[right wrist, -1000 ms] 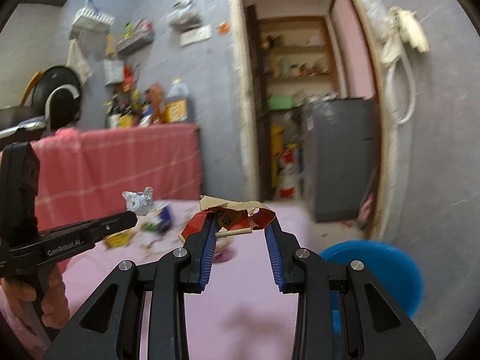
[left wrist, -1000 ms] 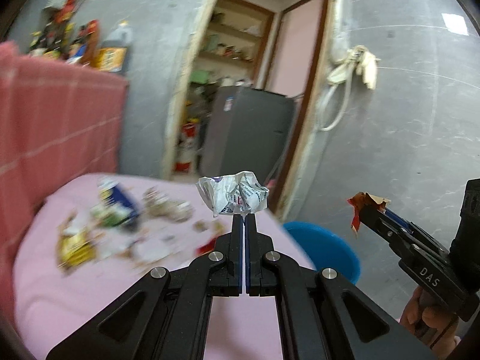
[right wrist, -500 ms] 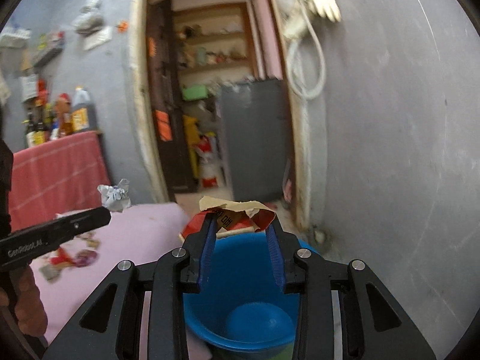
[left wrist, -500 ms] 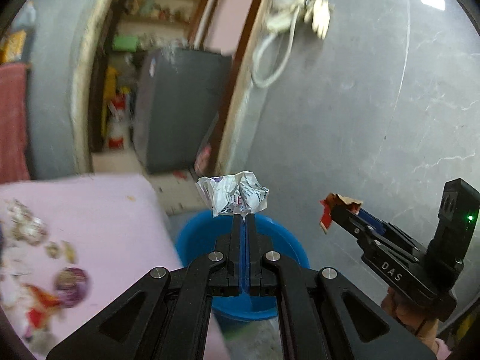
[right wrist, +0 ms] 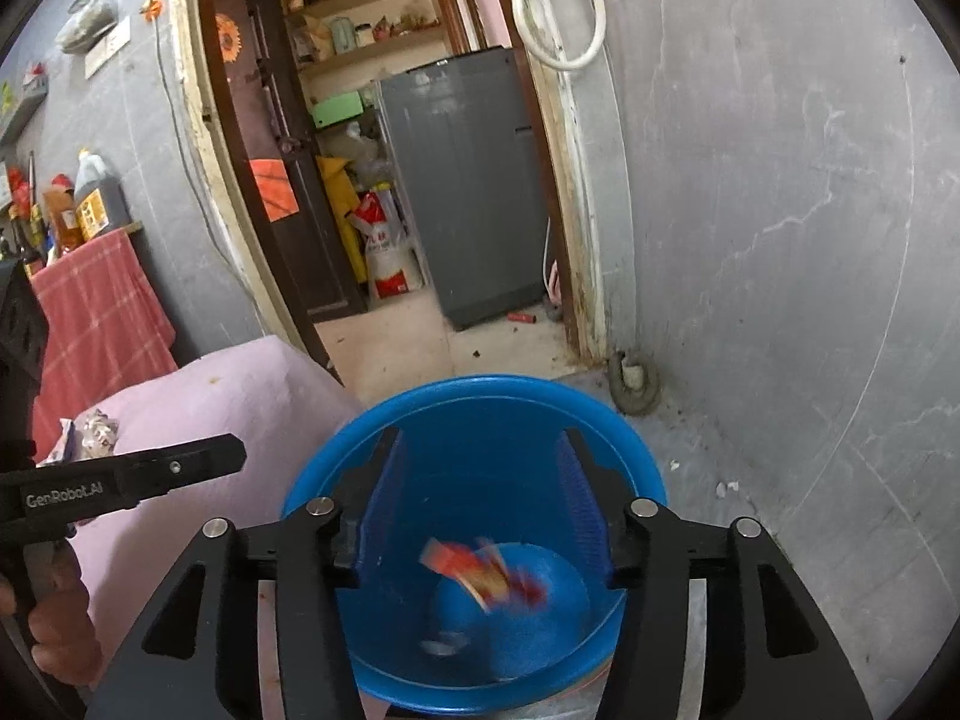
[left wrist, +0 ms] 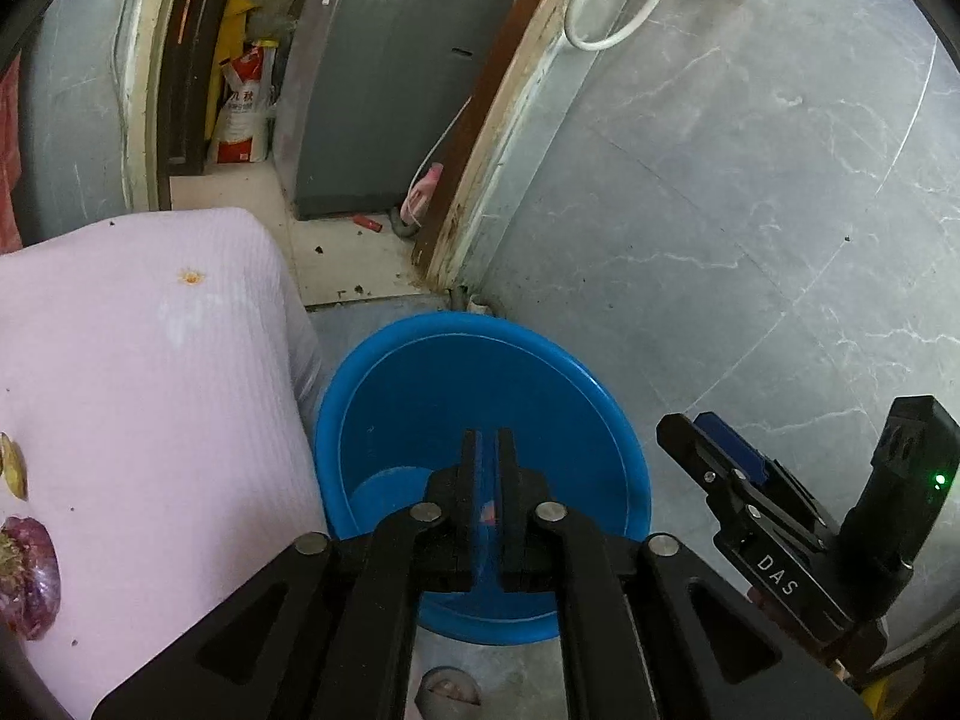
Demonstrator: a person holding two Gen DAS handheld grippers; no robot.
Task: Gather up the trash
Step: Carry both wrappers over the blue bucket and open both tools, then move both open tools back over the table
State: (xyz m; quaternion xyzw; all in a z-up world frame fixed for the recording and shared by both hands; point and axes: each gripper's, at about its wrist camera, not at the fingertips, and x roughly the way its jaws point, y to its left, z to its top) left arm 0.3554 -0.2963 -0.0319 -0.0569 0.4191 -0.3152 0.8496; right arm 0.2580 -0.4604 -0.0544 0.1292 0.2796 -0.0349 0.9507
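Above round blue plastic tub (right wrist: 606, 450) on grey floor, beside pink-clothed worktop (left wrist: 150, 372). Right hand-held gripper (right wrist: 480, 462): spread wide, holding nothing; blurred red-and-tan wrapper (right wrist: 486, 576) inside tub below. Left hand-held gripper (left wrist: 487, 441): parted only by a narrow slit, nothing held. More scraps (left wrist: 27, 576) lying on worktop's left edge.

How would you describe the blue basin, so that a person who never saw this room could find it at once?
Start at the open doorway with the grey refrigerator behind it. On the grey floor in front of it, between the pink-covered table and the grey wall, stands the blue basin. It is the only round, bright blue container there, and a blurred red wrapper is inside it.
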